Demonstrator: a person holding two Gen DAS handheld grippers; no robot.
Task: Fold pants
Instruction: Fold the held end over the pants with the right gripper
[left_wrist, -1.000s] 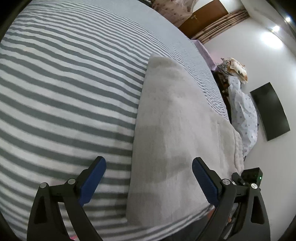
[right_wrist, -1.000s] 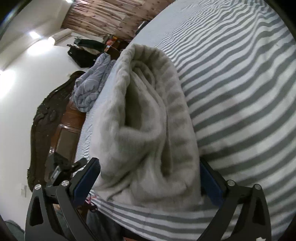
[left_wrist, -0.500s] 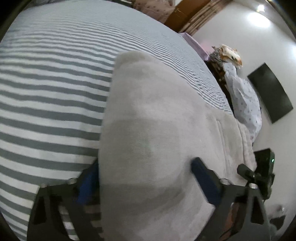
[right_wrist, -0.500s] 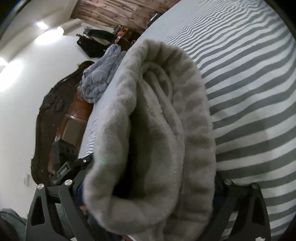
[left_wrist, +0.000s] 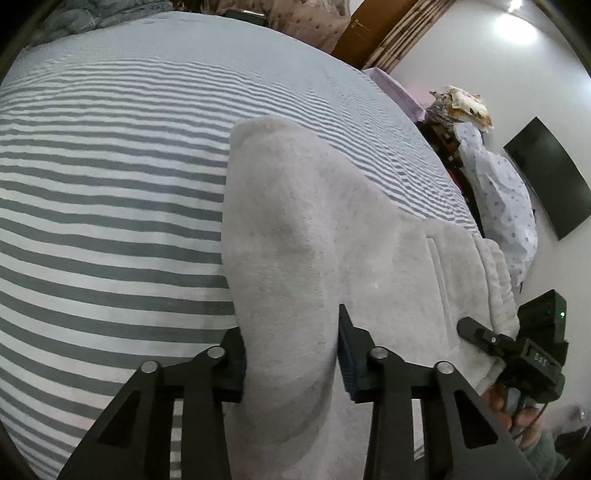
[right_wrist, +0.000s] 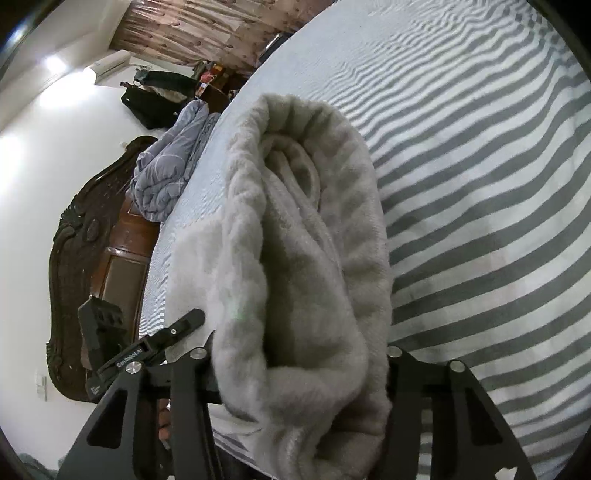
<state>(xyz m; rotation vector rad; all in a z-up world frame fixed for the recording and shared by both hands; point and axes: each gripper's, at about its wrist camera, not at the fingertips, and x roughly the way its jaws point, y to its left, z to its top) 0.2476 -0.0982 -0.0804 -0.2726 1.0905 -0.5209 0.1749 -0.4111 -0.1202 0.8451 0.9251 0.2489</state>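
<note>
Light grey fleece pants (left_wrist: 314, 221) lie folded lengthwise on a grey-and-white striped bed sheet (left_wrist: 110, 221). My left gripper (left_wrist: 291, 362) is closing, and its blue pads pinch the near leg end, which bulges up between them. My right gripper (right_wrist: 299, 373) is also closing on the thick waistband end of the pants (right_wrist: 295, 221); the bunched fleece fills the gap and hides its pads. The right gripper (left_wrist: 524, 354), held in a hand, shows at the left wrist view's right edge. At the right wrist view's lower left is the left gripper (right_wrist: 147, 350).
The pants lie near the bed's edge. Beside the bed are a dark carved wooden headboard (right_wrist: 85, 258), a crumpled blue-grey quilt (right_wrist: 166, 173) and a black bag (right_wrist: 155, 99). A black screen (left_wrist: 546, 177) hangs on the wall behind a dotted cloth pile (left_wrist: 502, 206).
Both grippers pushed forward over the pants' ends, and their wide jaws narrowed onto the fabric. The fleece now bulges up between the fingers in both views.
</note>
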